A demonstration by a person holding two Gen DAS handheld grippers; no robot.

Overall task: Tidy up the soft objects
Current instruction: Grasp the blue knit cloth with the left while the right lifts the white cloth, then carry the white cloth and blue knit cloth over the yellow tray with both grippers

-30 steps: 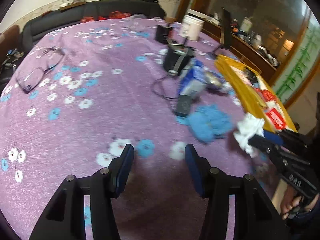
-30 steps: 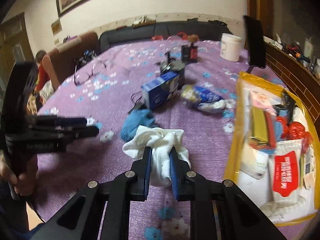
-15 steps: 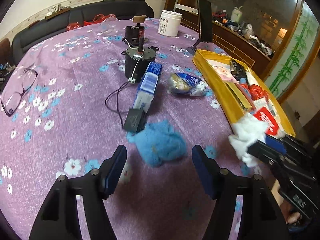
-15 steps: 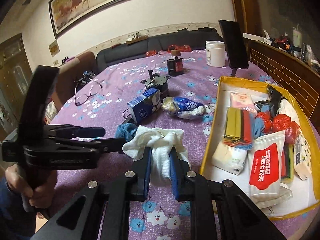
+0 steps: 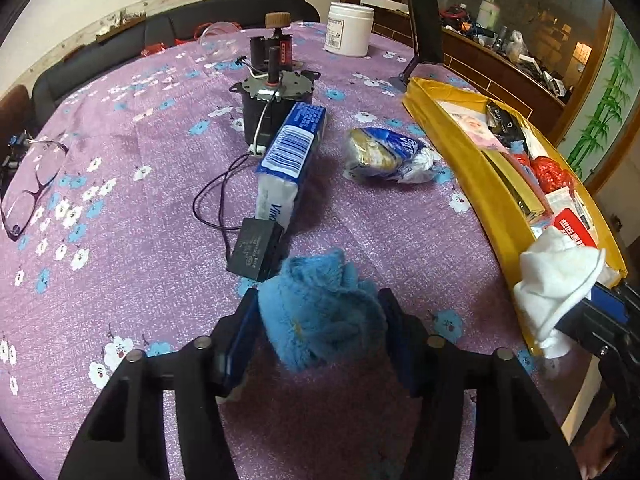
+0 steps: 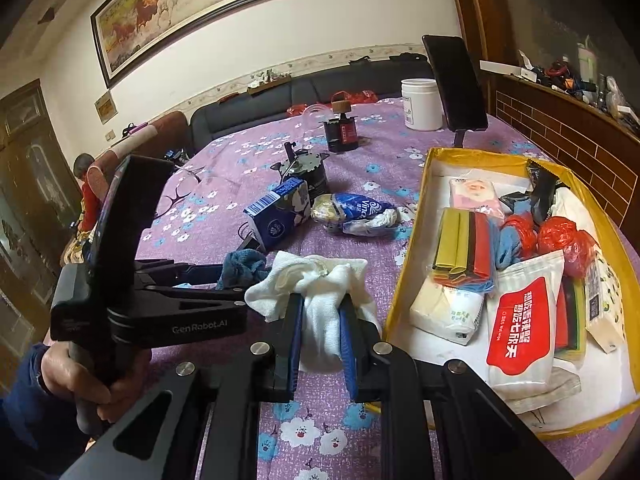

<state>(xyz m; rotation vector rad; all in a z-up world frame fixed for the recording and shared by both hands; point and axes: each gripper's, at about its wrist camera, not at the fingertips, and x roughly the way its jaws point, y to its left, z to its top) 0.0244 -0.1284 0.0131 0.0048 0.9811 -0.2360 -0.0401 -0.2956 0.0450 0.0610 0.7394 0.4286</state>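
A fluffy blue cloth (image 5: pixel 320 312) lies on the purple flowered tablecloth (image 5: pixel 140 220) between the fingers of my left gripper (image 5: pixel 318 332), whose jaws stand wide around it; whether the pads touch it is unclear. It shows in the right wrist view (image 6: pixel 242 264) too. My right gripper (image 6: pixel 322 344) is shut on a white cloth (image 6: pixel 320 292) and holds it beside the near corner of the yellow box (image 6: pixel 404 264). The white cloth (image 5: pixel 556 276) shows at the right of the left wrist view, by the yellow box (image 5: pixel 480 184).
The yellow box holds tissue packs (image 6: pixel 520 336), folded cloths (image 6: pixel 464 244) and red bags (image 6: pixel 560 240). On the table lie a blue carton (image 5: pixel 290 156), a black motor (image 5: pixel 272 100) with a cable and black block (image 5: pixel 254 248), a wrapped packet (image 5: pixel 384 156), glasses (image 5: pixel 32 184), a white jar (image 5: pixel 348 28) and a phone stand (image 5: pixel 424 20).
My left gripper moved forward to the blue cloth, which now sits between its fingers. My right gripper carried the white cloth closer to the yellow box.
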